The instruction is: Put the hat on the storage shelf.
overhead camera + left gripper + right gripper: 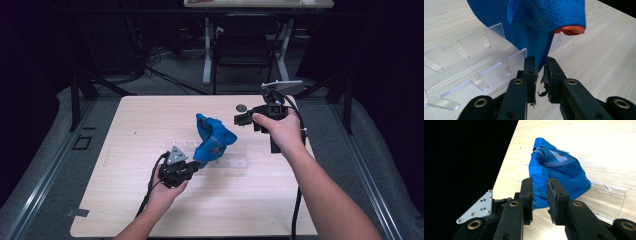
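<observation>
Table: light wood-grain top [125, 200], with dark floor and metal frames around it
Blue garment: a bunched blue cloth [214, 139] near the middle of the table, part smooth fabric and part mesh, with an orange edge visible in the left gripper view [570, 30]; it rises off the table and drapes over the clear rack
Clear rack: a transparent slotted acrylic piece [235, 161] lying flat on the table under and just right of the garment; in the left gripper view [474, 72] its notched tabs run along the left of the jaws
Left gripper: [192, 167] held in the person's left hand [167, 192] at the near middle of the table, pointing right and far toward the garment; its grey three-cornered plate [176, 156] faces up
Left fingers: drawn narrow and pinching a low fold of the blue garment [540, 53] between the pads; frayed black pad material hangs in the gap
Right gripper: [242, 119] held in the person's right hand [277, 131] toward the far right of the table, pointing left toward the garment, raised above the tabletop
Right fingers: a narrow gap between them with nothing inside; in the right gripper view [539, 195] the garment [556, 172] lies beyond the tips, apart from them
Small dark disc: a round object [241, 107] on the table at the far side, just beyond the right gripper
Cables: one black cable trails from each gripper toward the near edge [150, 192]
</observation>
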